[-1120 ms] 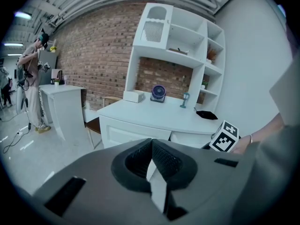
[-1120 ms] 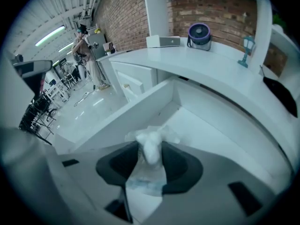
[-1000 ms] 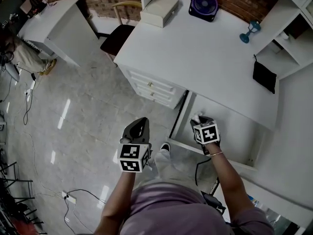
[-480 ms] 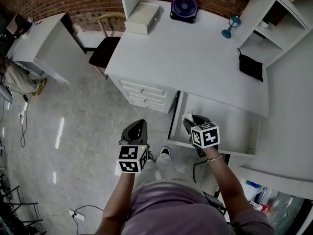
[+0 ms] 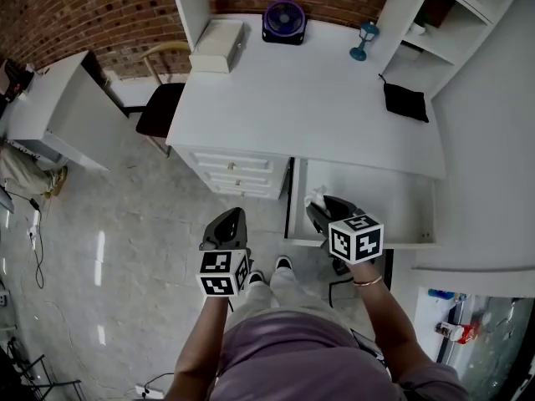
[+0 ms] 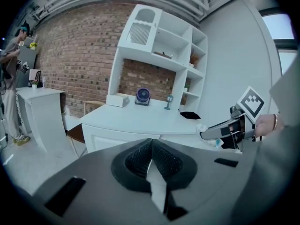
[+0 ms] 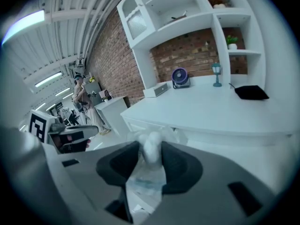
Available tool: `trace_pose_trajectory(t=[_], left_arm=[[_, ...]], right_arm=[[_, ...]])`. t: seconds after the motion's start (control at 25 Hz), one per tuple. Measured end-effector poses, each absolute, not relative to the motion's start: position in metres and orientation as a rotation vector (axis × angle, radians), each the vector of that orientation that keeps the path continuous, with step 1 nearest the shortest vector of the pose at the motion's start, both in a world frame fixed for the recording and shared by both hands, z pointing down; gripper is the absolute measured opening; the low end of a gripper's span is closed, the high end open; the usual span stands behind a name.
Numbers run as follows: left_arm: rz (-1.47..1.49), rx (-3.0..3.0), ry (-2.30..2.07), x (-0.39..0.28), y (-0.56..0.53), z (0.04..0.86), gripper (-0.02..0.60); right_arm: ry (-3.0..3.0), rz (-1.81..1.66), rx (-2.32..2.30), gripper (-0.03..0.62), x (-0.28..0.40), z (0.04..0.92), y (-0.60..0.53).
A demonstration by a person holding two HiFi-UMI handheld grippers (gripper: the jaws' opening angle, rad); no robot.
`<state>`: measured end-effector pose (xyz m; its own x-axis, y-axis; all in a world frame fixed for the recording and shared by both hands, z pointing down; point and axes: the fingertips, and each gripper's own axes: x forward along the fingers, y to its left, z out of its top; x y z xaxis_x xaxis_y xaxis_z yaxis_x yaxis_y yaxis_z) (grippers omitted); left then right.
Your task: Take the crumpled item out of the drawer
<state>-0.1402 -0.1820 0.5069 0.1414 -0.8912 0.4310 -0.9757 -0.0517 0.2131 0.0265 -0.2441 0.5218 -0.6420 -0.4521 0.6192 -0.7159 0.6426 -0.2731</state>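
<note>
Over the front-left corner of the open drawer [image 5: 386, 197], the right gripper [image 5: 315, 208] is holding the crumpled item [image 7: 150, 146]. Its jaws are standing partway apart and pinching the white wad on both sides. The wad's top is sticking up past the tips, and thin wrinkled plastic is hanging down between the jaws. The item is sitting up in the air, off the drawer floor and about level with the desk [image 5: 309, 90] top. It is touching nothing but the jaws.

The left gripper [image 6: 151, 143] is hovering over the floor [image 5: 125, 215], left of the drawer and well apart from it. Its jaws are closing to a narrow slit, tips meeting, nothing between them. It is pointing toward the desk, in front of the small drawer stack [image 5: 236, 172].

On the desk, a white box [image 5: 216, 36] and a purple fan [image 5: 283, 19] are sitting at the back by the brick wall. A blue stemmed thing [image 5: 362, 40] is standing to their right. A black cloth [image 5: 405, 100] is lying near the shelf unit [image 5: 443, 15]. A dark chair [image 5: 160, 109] is standing at the desk's left end. The person's shoes [image 5: 284, 263] are showing between the two grippers.
</note>
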Motion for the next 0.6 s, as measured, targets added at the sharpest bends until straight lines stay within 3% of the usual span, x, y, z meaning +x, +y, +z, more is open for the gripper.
trace_pose_trajectory(t=[0.6], left_arm=[[0.282, 2.096, -1.688, -0.127, -0.192, 0.498, 0.0]], right_arm=[[-2.514, 0.782, 1.158, 0.158, 0.045, 0.459, -0.222]])
